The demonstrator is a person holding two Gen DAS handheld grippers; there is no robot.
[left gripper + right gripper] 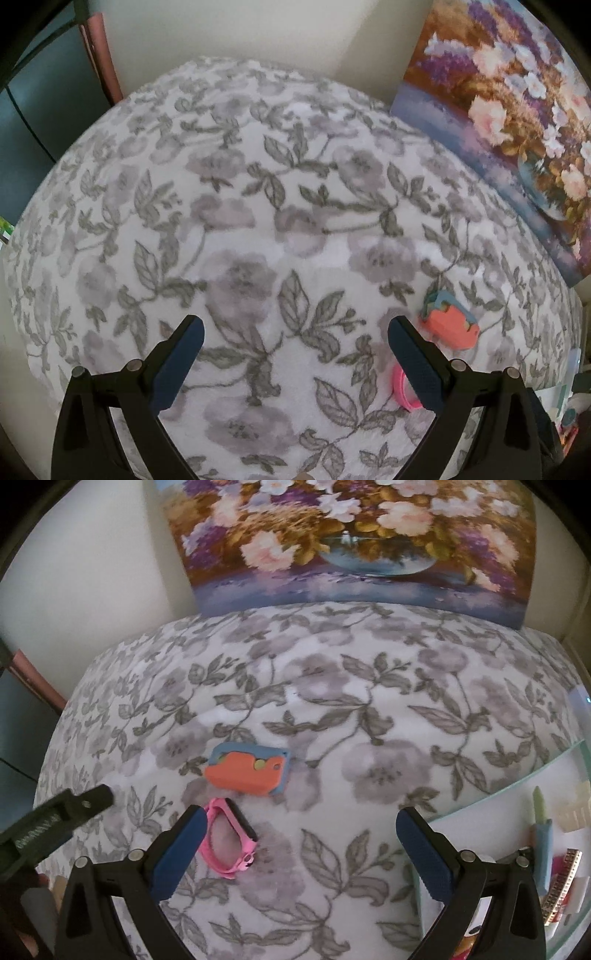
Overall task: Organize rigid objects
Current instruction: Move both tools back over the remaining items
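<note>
Both grippers (295,338) (301,827) gape empty; right fingertip (194,821) partly hides pink band (231,843).

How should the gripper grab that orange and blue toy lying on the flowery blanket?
Judging by its pose, grip the orange and blue toy across its short width, near the middle, coming straight down from above. It lies flat on the blanket, so its long edges are free. The right gripper is open and nearest.

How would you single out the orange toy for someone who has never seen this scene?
On the floral blanket below the flower painting, two small items lie near the centre. It is the flat orange-on-blue toy, farther back than the pink band.
</note>
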